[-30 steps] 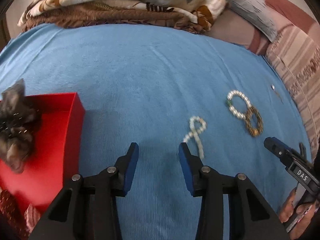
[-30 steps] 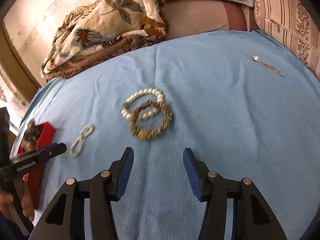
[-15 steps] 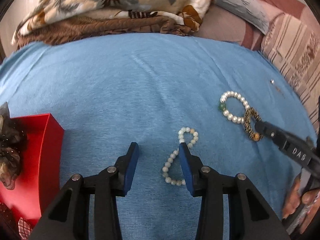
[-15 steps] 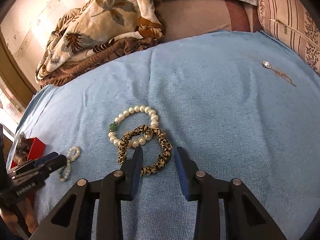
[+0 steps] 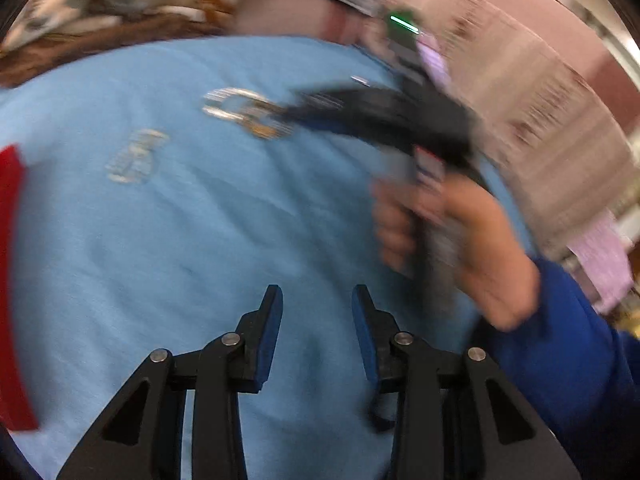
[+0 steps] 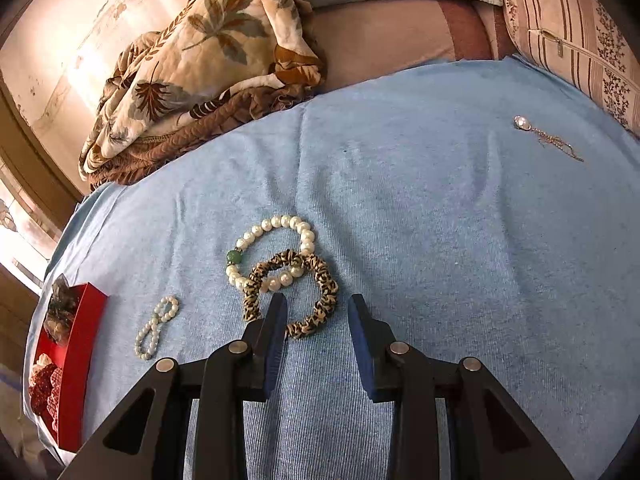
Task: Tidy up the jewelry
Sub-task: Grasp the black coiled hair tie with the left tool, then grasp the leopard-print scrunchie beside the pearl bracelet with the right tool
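On the blue cloth (image 6: pixel 440 240) a leopard-print scrunchie (image 6: pixel 320 280) overlaps a large pearl bracelet (image 6: pixel 276 224) with a green bead. My right gripper (image 6: pixel 318 308) straddles the scrunchie's near rim, jaws narrow, pads not pressing it. A small twisted pearl bracelet (image 6: pixel 154 328) lies left of it, near the red box (image 6: pixel 80 340). A pendant chain (image 6: pixel 536 132) lies far right. The left wrist view is blurred. My left gripper (image 5: pixel 316 304) hovers over bare cloth, its jaws closing with nothing between them. The small bracelet (image 5: pixel 136 156) is far up-left of it, and the right gripper (image 5: pixel 320 108) touches the scrunchie (image 5: pixel 268 130).
A floral quilt (image 6: pixel 200 60) is piled at the back of the bed, and striped pillows (image 6: pixel 568 28) lie at the right. The red box holds dark hair accessories (image 6: pixel 60 312). A hand (image 5: pixel 448 232) in a blue sleeve (image 5: pixel 560 340) holds the right gripper.
My left gripper swung away from the small pearl bracelet, which now lies far up-left of it. My right gripper narrowed its jaws and moved onto the scrunchie's near rim.
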`<state>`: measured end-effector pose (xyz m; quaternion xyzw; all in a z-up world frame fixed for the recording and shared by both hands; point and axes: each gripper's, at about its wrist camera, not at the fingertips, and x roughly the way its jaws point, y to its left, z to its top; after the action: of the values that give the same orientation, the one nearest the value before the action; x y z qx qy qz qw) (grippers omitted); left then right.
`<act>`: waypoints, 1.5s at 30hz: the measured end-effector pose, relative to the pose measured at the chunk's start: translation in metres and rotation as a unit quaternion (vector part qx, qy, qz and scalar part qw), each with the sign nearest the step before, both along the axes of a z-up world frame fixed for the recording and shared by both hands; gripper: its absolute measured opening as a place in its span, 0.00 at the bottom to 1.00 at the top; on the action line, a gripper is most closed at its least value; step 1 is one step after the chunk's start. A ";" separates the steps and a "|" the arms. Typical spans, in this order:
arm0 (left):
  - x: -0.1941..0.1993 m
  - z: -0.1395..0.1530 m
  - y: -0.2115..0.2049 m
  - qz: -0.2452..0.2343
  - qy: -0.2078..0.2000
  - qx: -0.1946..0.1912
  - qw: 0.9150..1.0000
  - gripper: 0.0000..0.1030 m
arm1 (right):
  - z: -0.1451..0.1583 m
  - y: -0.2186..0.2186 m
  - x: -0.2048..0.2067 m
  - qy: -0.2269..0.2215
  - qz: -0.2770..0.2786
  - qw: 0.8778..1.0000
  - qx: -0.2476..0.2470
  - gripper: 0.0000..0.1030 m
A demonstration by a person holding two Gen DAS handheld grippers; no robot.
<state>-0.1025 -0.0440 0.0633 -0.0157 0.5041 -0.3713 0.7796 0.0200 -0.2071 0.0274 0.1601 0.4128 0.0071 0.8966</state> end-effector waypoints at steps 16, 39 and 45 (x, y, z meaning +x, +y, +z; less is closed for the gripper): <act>-0.049 -0.012 -0.022 -0.091 -0.034 0.073 0.993 0.15 | -0.001 0.005 0.001 0.006 0.012 1.000 -0.010 0.34; -0.064 -0.022 -0.032 -0.117 -0.046 0.114 0.986 0.02 | 0.025 -0.031 -0.005 -0.035 -0.014 0.999 0.004 0.41; -0.001 -0.007 0.001 0.012 -0.091 0.144 0.985 0.00 | 0.012 -0.016 0.005 -0.023 0.017 0.999 0.018 0.41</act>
<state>-0.1032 -0.0432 0.0562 0.1248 0.4788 -0.2857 0.8207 0.0254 -0.2233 0.0393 0.1694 0.3948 0.0331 0.9024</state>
